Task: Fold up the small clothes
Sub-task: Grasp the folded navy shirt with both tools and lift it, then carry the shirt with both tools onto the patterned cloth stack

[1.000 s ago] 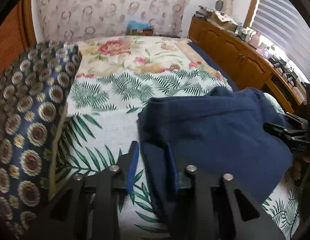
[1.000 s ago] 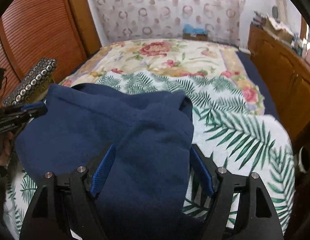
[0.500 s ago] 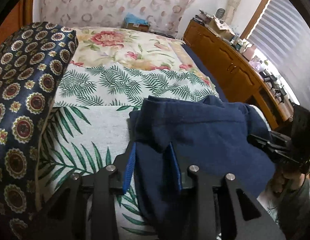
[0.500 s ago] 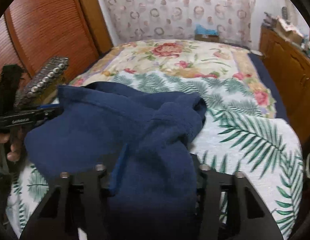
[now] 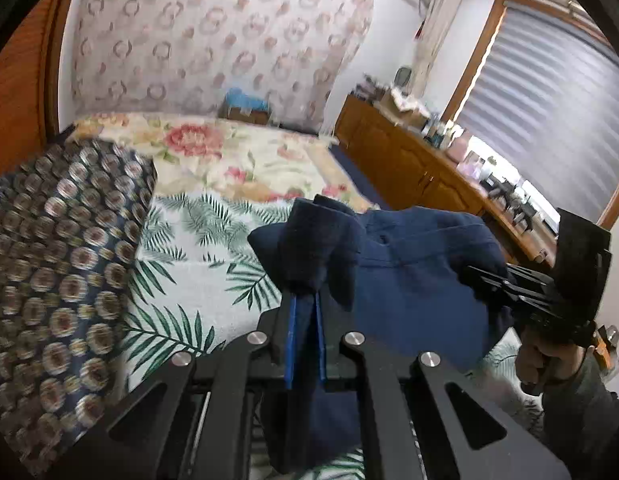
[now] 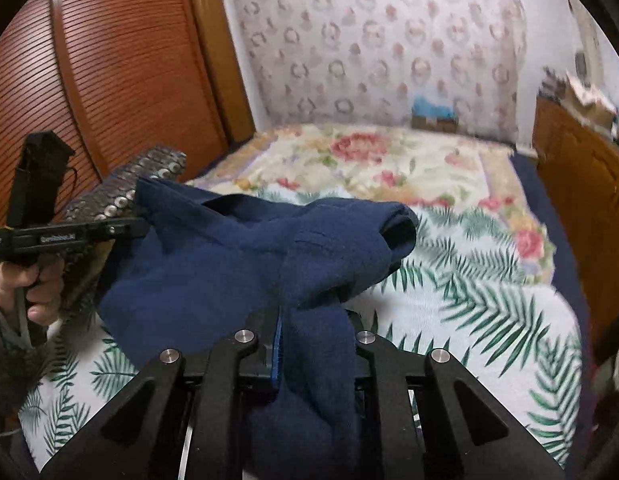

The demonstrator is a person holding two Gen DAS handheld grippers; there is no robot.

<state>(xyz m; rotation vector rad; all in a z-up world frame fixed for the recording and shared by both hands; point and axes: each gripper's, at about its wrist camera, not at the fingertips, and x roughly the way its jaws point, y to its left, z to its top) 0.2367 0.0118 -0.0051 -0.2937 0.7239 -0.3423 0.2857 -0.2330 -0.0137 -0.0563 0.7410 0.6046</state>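
Note:
A small navy blue garment (image 5: 409, 276) hangs stretched between both grippers, lifted above the bed; it also shows in the right wrist view (image 6: 237, 264). My left gripper (image 5: 304, 304) is shut on a bunched corner of the garment, its blue pads pressed close together. My right gripper (image 6: 309, 316) is shut on the opposite corner, with cloth draped over its fingers and hiding the pads. Each gripper shows in the other's view, the right one (image 5: 481, 276) at the garment's right edge and the left one (image 6: 137, 226) at its left edge.
The bed (image 5: 213, 240) has a palm-leaf and floral cover. A dark medallion-patterned folded quilt (image 5: 57, 264) lies on its left side. A wooden dresser (image 5: 413, 168) with clutter runs along the right, a slatted wooden wardrobe door (image 6: 109, 80) stands on the left.
Both grippers closed on the garment's corners and lifted it off the bed. The cameras tilted upward, so more wall and window show.

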